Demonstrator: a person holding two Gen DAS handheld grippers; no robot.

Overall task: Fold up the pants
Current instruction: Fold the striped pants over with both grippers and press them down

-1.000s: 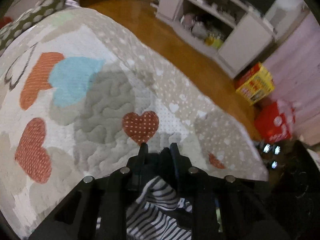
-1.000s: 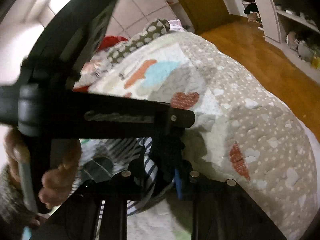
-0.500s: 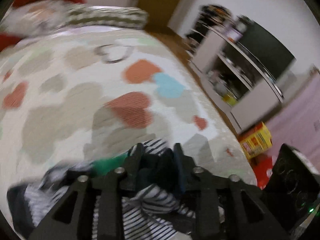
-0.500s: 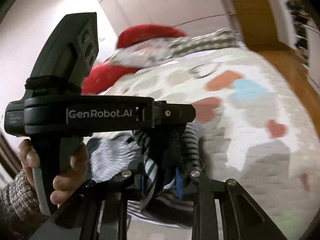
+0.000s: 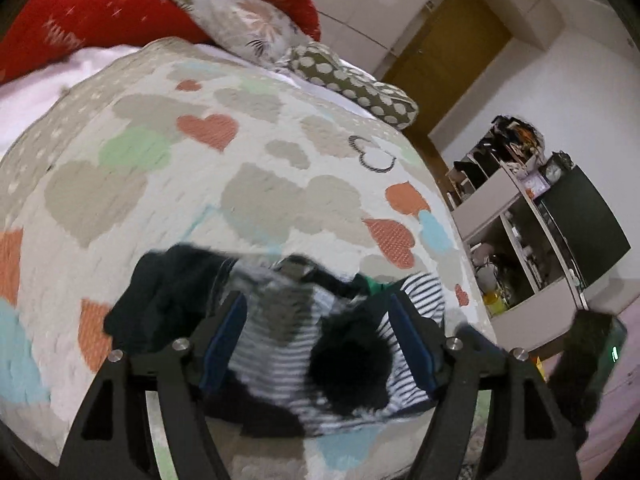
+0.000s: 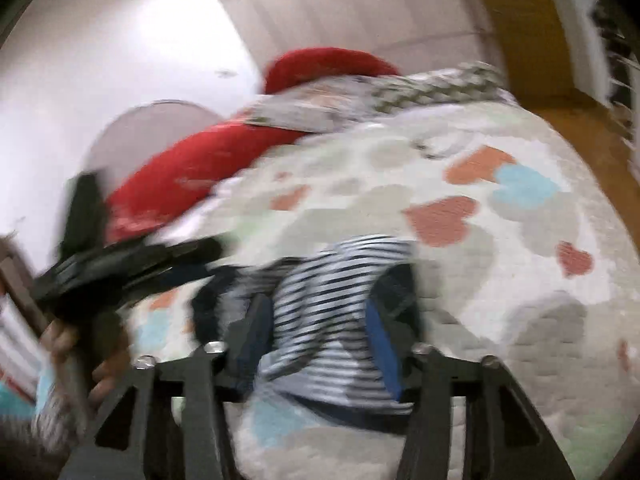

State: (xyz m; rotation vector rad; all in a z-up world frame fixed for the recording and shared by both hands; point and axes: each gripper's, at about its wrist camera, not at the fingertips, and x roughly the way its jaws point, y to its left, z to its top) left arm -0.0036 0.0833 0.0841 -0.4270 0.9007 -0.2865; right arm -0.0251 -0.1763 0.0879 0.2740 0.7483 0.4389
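The striped black-and-white pants [image 5: 304,344] with dark patches lie bunched on the heart-patterned quilt [image 5: 256,184]. My left gripper [image 5: 316,320] is open, its blue-padded fingers spread above the pants and not touching them. In the right wrist view the pants [image 6: 332,304] lie between the spread fingers of my right gripper [image 6: 316,320], which is open too. The left gripper's body [image 6: 120,264] shows at the left, held by a hand. Both views are motion-blurred.
Red pillows [image 5: 100,20] and a dotted pillow [image 5: 360,88] lie at the head of the bed. A white shelf unit [image 5: 532,240] with a dark screen stands at the right beside a wooden door [image 5: 444,52]. The quilt edge drops off to the right.
Both grippers were shut on the pants and have opened. The pants have dropped onto the quilt. Both cameras swung up toward the pillows.
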